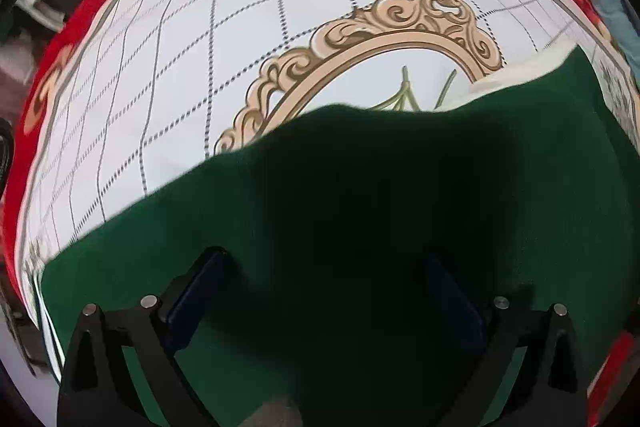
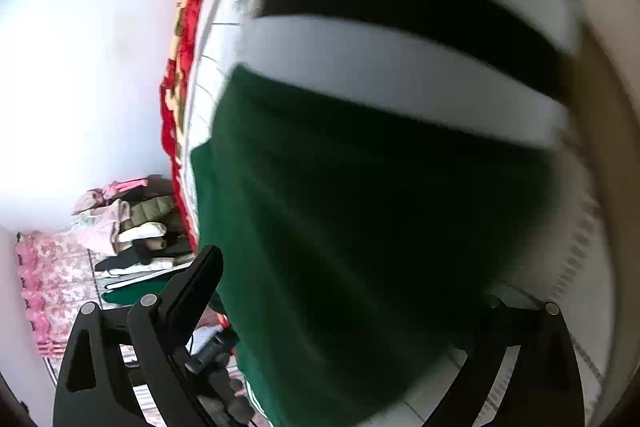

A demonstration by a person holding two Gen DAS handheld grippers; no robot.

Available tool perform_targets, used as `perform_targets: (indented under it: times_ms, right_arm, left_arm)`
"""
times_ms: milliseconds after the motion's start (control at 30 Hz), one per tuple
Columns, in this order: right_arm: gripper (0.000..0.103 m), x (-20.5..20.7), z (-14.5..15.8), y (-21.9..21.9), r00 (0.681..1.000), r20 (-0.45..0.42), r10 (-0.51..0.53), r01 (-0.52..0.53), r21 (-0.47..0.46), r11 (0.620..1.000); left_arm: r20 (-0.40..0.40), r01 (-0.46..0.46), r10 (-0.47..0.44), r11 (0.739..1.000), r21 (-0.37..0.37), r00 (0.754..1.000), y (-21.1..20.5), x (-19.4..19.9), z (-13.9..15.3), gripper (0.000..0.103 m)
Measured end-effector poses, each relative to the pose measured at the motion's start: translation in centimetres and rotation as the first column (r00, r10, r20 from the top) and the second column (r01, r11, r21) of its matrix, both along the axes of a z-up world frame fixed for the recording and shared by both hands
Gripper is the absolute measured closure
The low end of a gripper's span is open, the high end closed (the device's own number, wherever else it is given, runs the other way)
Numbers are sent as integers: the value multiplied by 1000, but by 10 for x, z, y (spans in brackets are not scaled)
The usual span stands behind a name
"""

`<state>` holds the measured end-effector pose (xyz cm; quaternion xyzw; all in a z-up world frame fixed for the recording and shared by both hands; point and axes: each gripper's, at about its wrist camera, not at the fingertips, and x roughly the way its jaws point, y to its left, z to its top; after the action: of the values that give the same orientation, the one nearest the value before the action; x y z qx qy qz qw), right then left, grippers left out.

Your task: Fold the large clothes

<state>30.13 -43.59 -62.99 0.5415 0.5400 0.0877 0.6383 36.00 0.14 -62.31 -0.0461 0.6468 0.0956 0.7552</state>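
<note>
A large dark green garment (image 1: 360, 211) lies spread on the white checked bed cover (image 1: 180, 59), filling the lower half of the left wrist view. My left gripper (image 1: 326, 267) points down over it, its blue-padded fingers (image 1: 208, 279) wide apart and pressing on nothing. In the blurred right wrist view the same green garment (image 2: 360, 219), with broad white stripes (image 2: 400, 79), fills the space between the jaws of my right gripper (image 2: 348, 279). Its left finger (image 2: 200, 279) stands clear of the cloth. The right finger is partly hidden behind the fabric.
A red patterned blanket (image 1: 80, 27) borders the cover, which carries a gold ornate oval frame (image 1: 360, 39). Beside the bed, a pile of folded clothes (image 2: 136, 223) and pink fabric (image 2: 52, 279) stand against a white wall (image 2: 80, 67).
</note>
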Motion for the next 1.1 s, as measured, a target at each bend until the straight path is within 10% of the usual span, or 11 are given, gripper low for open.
perform_targets:
  times_ms: [67, 367, 567, 700, 733, 800, 1100]
  right_arm:
    - [76, 9, 3, 8, 1000, 17, -1, 1, -9, 1000]
    - [79, -46, 77, 0, 986, 114, -118, 119, 4, 993]
    - [39, -69, 7, -20, 999, -10, -48, 48, 7, 999]
    - [36, -51, -17, -16, 995, 48, -85, 79, 116, 990]
    - [37, -46, -17, -14, 992, 62, -109, 101, 121, 987]
    - [75, -38, -13, -6, 989, 51, -136, 132, 82, 988]
    - [81, -22, 101, 15, 971, 199, -134, 142, -26, 990]
  left_arm:
    - [10, 21, -22, 999, 36, 1000, -3, 4, 1, 0]
    - [28, 168, -169, 985, 41, 985, -42, 39, 7, 0]
    - [36, 119, -116, 990, -72, 993, -54, 20, 27, 0]
    - [17, 130, -129, 988, -86, 992, -71, -1, 22, 0]
    - [16, 119, -118, 989, -85, 993, -73, -4, 16, 0]
    - [29, 86, -83, 992, -96, 996, -70, -4, 8, 0]
    - [104, 126, -109, 977, -170, 989, -99, 16, 5, 0]
